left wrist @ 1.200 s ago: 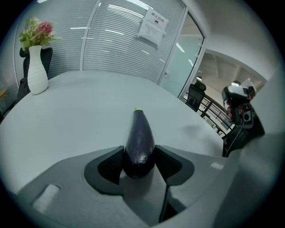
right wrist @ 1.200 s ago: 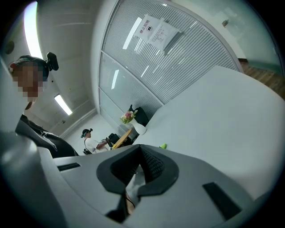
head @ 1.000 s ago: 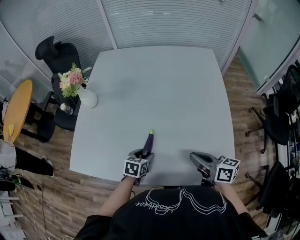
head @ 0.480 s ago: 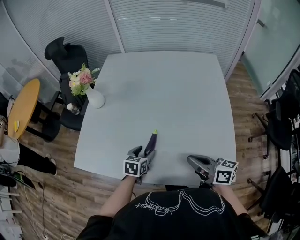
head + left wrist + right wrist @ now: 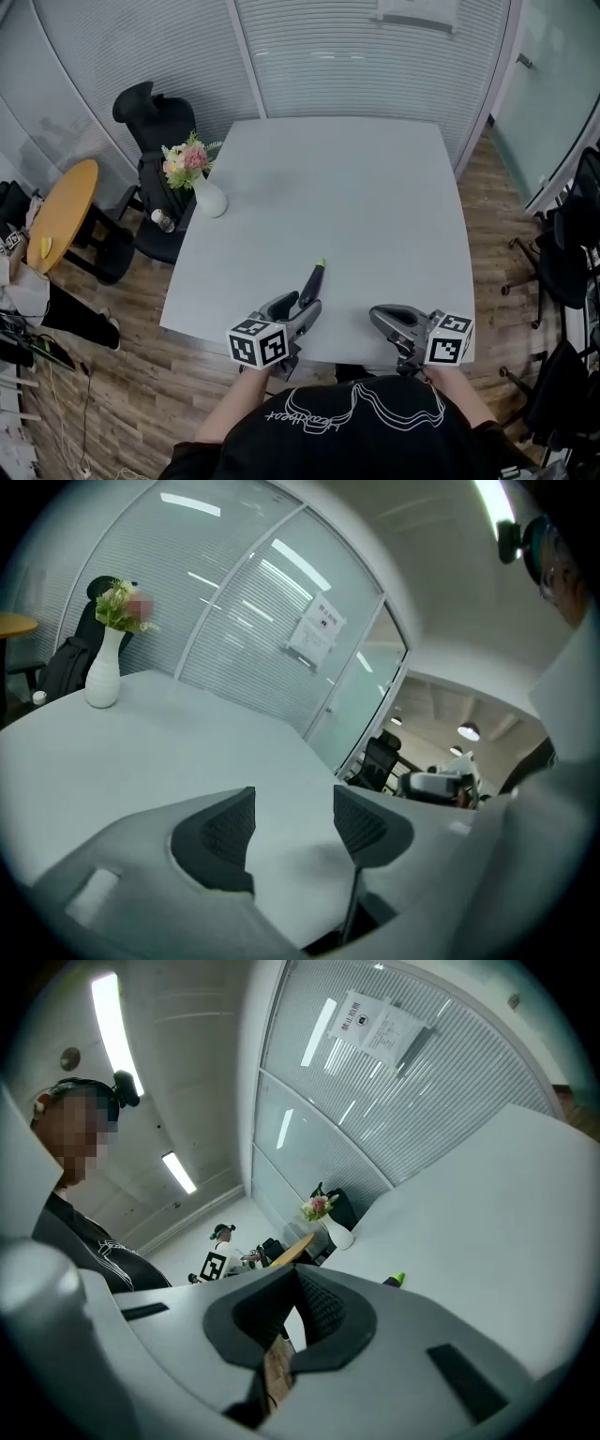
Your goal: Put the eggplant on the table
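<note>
A dark purple eggplant [image 5: 313,278] with a green stem lies on the white table [image 5: 375,197] near its front edge. My left gripper [image 5: 298,307] hovers just above and behind the eggplant's near end, apart from it. In the left gripper view its jaws [image 5: 293,822] stand wide, closing slightly, with only bare tabletop between them. My right gripper [image 5: 380,319] hangs over the front edge to the right, its jaws shut with nothing in them [image 5: 292,1274]. The right gripper view catches the eggplant's green tip [image 5: 397,1280] past the jaw.
A white vase of flowers [image 5: 208,197] stands at the table's left edge. Beside it are a black office chair [image 5: 155,112] and a small bottle [image 5: 163,221]. A round yellow table [image 5: 61,216] sits at far left, more chairs [image 5: 562,253] at right.
The left gripper's jaws have opened off the eggplant and the gripper has risen and drawn back. The eggplant stays lying on the table. The right gripper has lifted a little.
</note>
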Action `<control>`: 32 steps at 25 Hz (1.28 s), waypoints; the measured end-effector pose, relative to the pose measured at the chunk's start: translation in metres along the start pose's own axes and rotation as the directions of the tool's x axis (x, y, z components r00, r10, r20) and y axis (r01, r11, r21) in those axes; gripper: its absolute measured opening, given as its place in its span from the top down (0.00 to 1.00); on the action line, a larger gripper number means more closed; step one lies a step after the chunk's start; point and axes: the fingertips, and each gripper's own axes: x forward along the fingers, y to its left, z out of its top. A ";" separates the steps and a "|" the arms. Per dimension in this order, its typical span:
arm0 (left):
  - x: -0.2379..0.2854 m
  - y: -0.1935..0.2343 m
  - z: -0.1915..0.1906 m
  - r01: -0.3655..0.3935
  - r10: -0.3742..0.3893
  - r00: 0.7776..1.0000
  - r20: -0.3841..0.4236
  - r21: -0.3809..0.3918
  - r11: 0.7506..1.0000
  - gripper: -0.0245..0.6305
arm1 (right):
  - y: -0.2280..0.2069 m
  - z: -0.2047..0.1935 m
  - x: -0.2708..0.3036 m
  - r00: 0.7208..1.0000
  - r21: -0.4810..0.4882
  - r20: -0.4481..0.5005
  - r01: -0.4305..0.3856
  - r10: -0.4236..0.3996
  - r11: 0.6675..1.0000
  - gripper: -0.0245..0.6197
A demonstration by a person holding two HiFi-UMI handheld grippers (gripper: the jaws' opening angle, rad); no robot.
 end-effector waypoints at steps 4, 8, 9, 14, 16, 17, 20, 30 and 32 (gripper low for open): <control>-0.030 -0.049 0.020 0.128 -0.131 0.990 0.054 0.050 0.991 0.56 | 0.022 0.003 0.005 0.999 -0.037 0.012 -0.034 0.035 0.999 0.95; -0.058 -0.095 0.029 0.237 -0.246 0.965 0.087 0.107 0.966 0.66 | 0.045 0.004 0.007 0.998 -0.068 0.015 -0.067 0.068 0.995 0.95; -0.064 -0.101 0.031 0.242 -0.254 0.962 0.098 0.119 0.963 0.70 | 0.050 0.005 0.007 0.997 -0.078 0.015 -0.071 0.073 0.994 0.95; -0.086 -0.115 0.031 0.222 -0.245 0.961 0.127 0.171 0.960 0.87 | 0.067 0.004 0.005 0.997 -0.105 0.030 -0.074 0.078 0.992 0.95; -0.089 -0.116 0.029 0.197 -0.225 0.965 0.132 0.194 0.961 0.89 | 0.070 0.002 0.004 0.997 -0.113 0.029 -0.069 0.073 0.991 0.95; -0.090 -0.116 0.027 0.188 -0.218 0.967 0.130 0.208 0.960 0.90 | 0.072 0.000 0.003 0.997 -0.120 0.024 -0.064 0.067 0.991 0.95; -0.094 -0.118 0.022 0.178 -0.209 0.970 0.126 0.224 0.958 0.93 | 0.075 -0.008 0.004 0.999 -0.145 0.006 -0.053 0.054 0.988 0.95; -0.095 -0.116 0.014 0.179 -0.206 0.970 0.126 0.197 0.964 0.94 | 0.070 -0.017 0.003 0.999 -0.132 -0.001 -0.032 0.032 0.991 0.95; -0.095 -0.114 0.014 0.181 -0.207 0.971 0.122 0.197 0.964 0.94 | 0.068 -0.018 0.004 1.000 -0.137 -0.003 -0.024 0.024 0.990 0.95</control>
